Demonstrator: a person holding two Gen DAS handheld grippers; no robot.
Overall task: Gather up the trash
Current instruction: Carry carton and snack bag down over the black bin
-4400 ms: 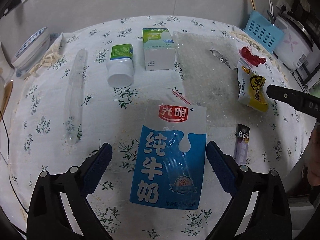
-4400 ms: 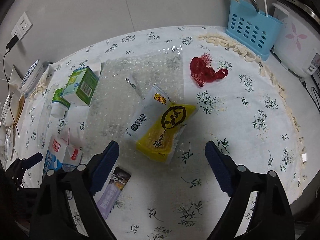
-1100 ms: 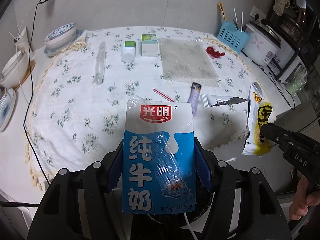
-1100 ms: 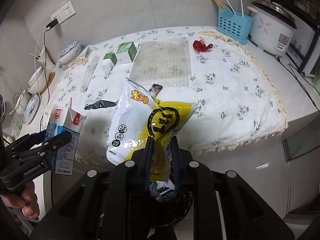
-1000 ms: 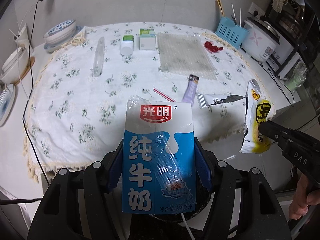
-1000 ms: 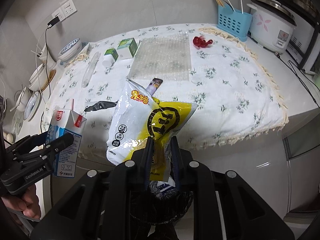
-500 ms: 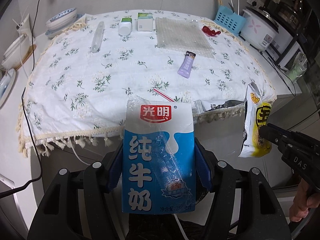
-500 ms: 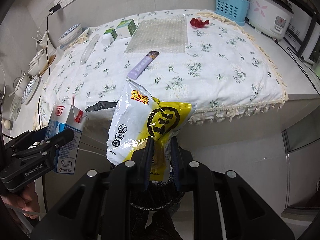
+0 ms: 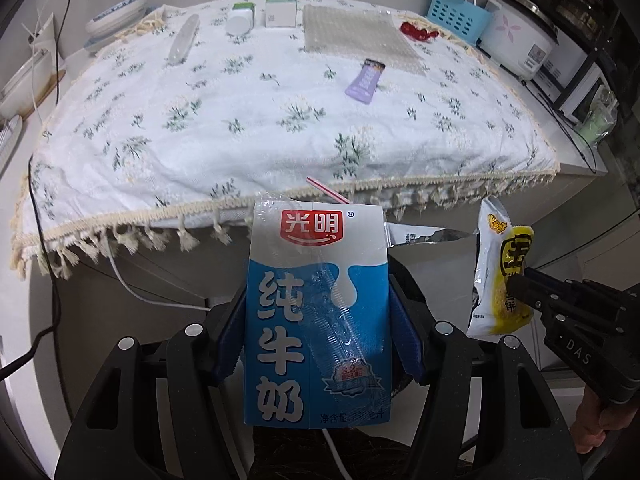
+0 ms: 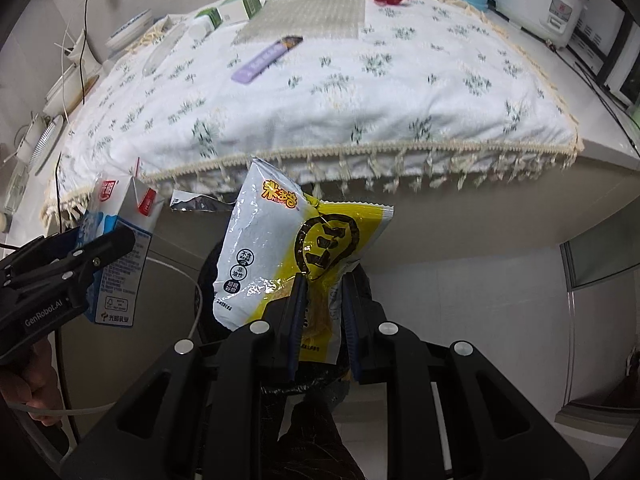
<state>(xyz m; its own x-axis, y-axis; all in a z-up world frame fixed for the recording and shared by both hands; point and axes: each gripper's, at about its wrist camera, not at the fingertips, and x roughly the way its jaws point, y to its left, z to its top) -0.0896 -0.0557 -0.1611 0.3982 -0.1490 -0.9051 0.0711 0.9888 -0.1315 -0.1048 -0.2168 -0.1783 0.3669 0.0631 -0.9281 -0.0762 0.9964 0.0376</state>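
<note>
The left gripper (image 9: 318, 336) is gripping the milk carton (image 9: 316, 316) by its two sides, the blue pads pressing on it, and the carton is standing upright between them. A red straw (image 9: 326, 191) is sticking out at the carton's top, toward 1 o'clock. The right gripper (image 10: 322, 316) is closing its narrow jaws on the lower edge of the snack bag (image 10: 288, 248), which is leaning toward 11 o'clock. In the left wrist view this bag (image 9: 500, 276) is hanging at 3 o'clock of the carton, apart from it. Both things are in the air in front of the table's edge, below the fringe of the tablecloth (image 9: 280, 120). Under the right gripper, at 6 o'clock, a black bin bag (image 10: 304, 384) is showing. On the cloth a purple wrapper (image 9: 365, 80) is lying near the bubble wrap (image 9: 356, 36), and a red net (image 9: 418, 31) is lying at the wrap's 2 o'clock corner. A silver torn wrapper (image 10: 200, 203) is showing between carton and bag.
</note>
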